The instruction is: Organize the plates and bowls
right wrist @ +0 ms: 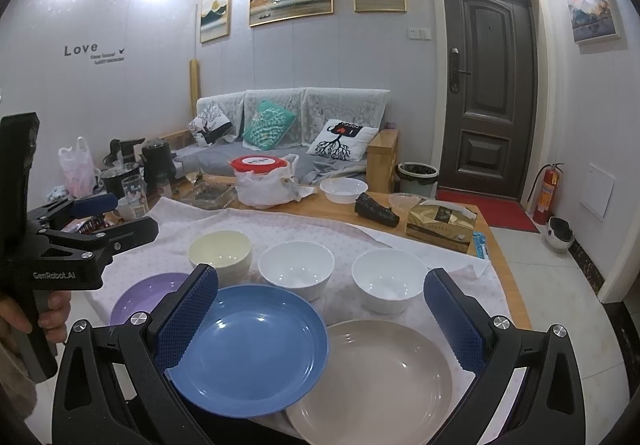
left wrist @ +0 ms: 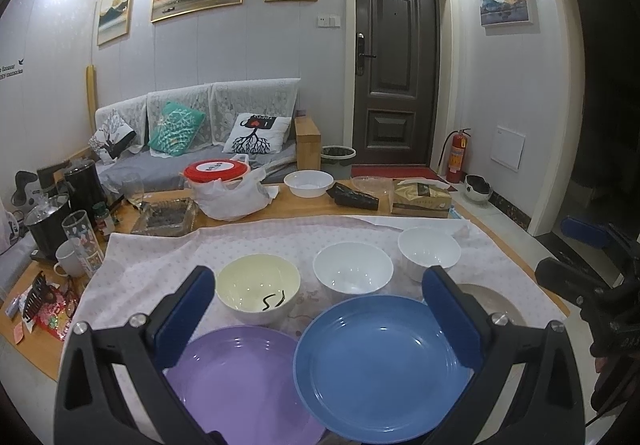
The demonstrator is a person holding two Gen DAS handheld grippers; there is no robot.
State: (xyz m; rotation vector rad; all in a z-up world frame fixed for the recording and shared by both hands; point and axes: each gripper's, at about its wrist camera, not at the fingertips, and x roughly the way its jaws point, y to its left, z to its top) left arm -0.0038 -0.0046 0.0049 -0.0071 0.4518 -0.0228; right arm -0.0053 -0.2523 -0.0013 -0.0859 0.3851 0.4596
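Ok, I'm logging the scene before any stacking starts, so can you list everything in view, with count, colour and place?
plates: 3, purple, blue, beige, near row on the cloth
bowls: 3, one cream and two white, row behind the plates
cloth: 1, pale dotted, over the near tabletop
small bowl: 1, white, on bare wood further back
tissue box: 1, gold, right side of table
red-lidded container: 1, in a white bag, far table edge
glass tray: 1, clear, left of the bag
kettles and cups: several, dark and pale, far left
sofa: 1, grey, with cushions
door: 1, dark
fire extinguisher: 1, red, by the door
left tool: open, empty
right tool: open, empty
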